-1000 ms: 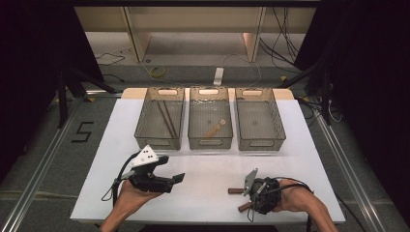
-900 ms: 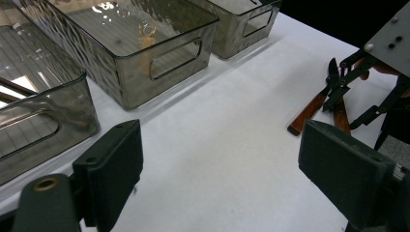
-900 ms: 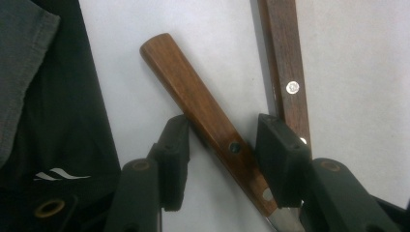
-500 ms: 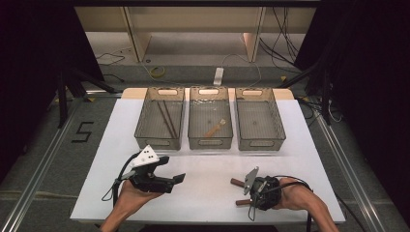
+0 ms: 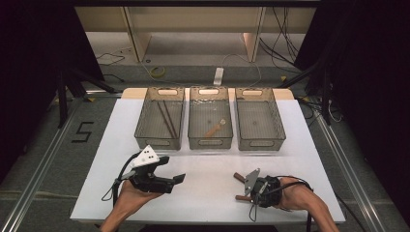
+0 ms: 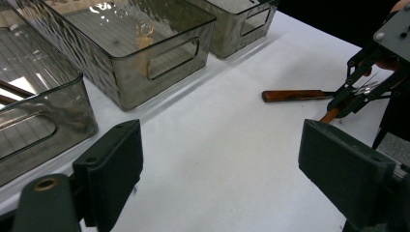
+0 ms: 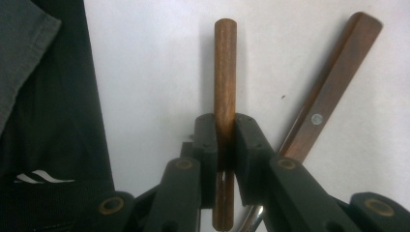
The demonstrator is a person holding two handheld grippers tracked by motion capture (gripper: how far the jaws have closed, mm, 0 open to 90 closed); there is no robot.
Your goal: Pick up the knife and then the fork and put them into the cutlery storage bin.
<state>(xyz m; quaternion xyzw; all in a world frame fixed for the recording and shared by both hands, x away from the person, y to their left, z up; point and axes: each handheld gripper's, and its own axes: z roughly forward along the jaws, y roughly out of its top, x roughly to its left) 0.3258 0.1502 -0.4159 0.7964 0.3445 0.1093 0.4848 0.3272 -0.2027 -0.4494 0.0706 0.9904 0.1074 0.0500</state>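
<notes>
Right jaws: the right gripper (image 7: 226, 145) has just been closing and now clamps the round brown wooden handle (image 7: 225, 67), pads on both its sides.
Left jaws: the left gripper (image 6: 220, 169) stands wide apart, nothing between, at 7 o'clock on the white bench (image 5: 208, 164).
Held thing: at 5 o'clock on the bench, lying flat; its far end is hidden under the gripper.
Neighbour: a flat riveted wooden handle (image 7: 333, 82) lies just beside, angled toward 1 o'clock.
Handling: probably light, stiff, smooth; a mid-handle grip suits it, though it may roll.
Views: the right gripper view shows the pad contact; the high view shows three clear plastic bins (image 5: 210, 124) at 12 o'clock.
</notes>
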